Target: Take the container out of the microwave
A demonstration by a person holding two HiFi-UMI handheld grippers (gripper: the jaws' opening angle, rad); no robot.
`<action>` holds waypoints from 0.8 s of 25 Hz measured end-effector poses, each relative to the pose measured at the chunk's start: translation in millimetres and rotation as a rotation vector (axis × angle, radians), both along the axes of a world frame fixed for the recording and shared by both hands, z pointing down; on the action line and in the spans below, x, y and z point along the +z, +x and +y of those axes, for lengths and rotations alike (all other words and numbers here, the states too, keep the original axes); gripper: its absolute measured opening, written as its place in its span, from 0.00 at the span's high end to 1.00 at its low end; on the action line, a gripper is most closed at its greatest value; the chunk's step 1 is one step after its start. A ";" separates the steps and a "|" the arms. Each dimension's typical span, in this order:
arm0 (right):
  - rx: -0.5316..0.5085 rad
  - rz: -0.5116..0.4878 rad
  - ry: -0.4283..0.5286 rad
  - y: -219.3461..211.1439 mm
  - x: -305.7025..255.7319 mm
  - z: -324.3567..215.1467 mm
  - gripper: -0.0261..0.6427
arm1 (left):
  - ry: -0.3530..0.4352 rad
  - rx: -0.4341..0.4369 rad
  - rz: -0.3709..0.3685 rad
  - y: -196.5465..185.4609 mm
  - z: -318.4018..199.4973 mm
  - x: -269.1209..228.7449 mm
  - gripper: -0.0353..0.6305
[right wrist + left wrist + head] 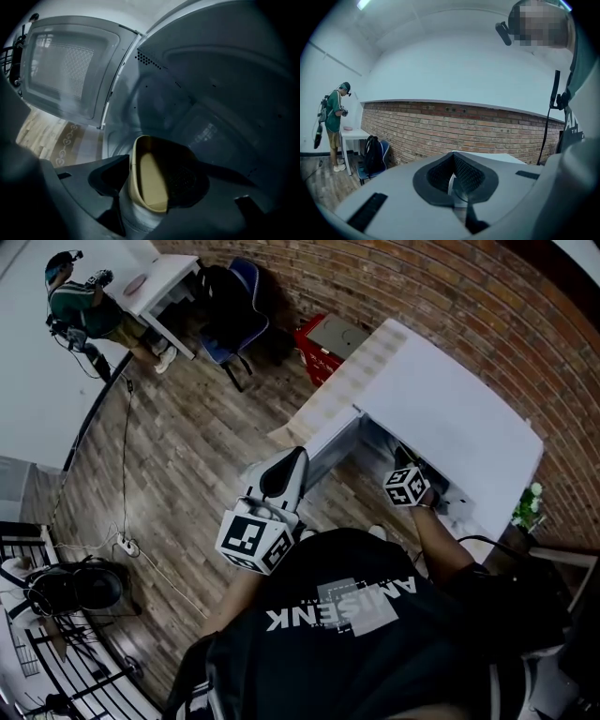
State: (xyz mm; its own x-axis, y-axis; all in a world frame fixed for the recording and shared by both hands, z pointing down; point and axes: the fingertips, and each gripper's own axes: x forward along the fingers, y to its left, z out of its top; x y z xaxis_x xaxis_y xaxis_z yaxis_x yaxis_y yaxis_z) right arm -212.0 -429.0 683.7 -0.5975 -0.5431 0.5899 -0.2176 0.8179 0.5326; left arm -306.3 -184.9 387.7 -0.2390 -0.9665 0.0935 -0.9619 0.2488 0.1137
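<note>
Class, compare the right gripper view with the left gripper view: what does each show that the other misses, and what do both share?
Only the right gripper view: the microwave's inside, its open door, and the right claw shut on a beige container. Only the left gripper view: a brick wall, a person standing at a white table, a backpack nearby, and the left claw closed on nothing. Both: wooden floor near the left edge.
</note>
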 end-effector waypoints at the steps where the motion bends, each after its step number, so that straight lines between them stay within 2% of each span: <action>1: 0.003 0.006 0.006 -0.4 0.2 -1.0 0.59 | 0.004 0.005 0.000 0.1 0.4 -0.8 0.94; 8: 0.018 0.065 0.022 -2.2 3.0 -1.0 0.59 | 0.024 0.019 0.014 -1.5 2.4 -1.8 0.94; 10: 0.013 0.077 0.031 -1.9 3.6 0.4 0.62 | 0.026 0.024 0.013 -0.9 2.9 -2.1 0.94; 11: 0.013 0.080 0.038 -1.3 2.8 1.4 0.67 | 0.027 0.026 0.012 -0.8 3.8 -2.3 0.94; 13: 0.019 0.078 0.051 0.6 0.5 3.8 0.83 | 0.028 0.030 0.012 -1.1 6.5 -2.8 0.94; 20: 0.007 0.099 0.022 2.0 2.4 13.1 0.86 | 0.030 0.047 0.016 -4.1 14.4 -1.9 0.94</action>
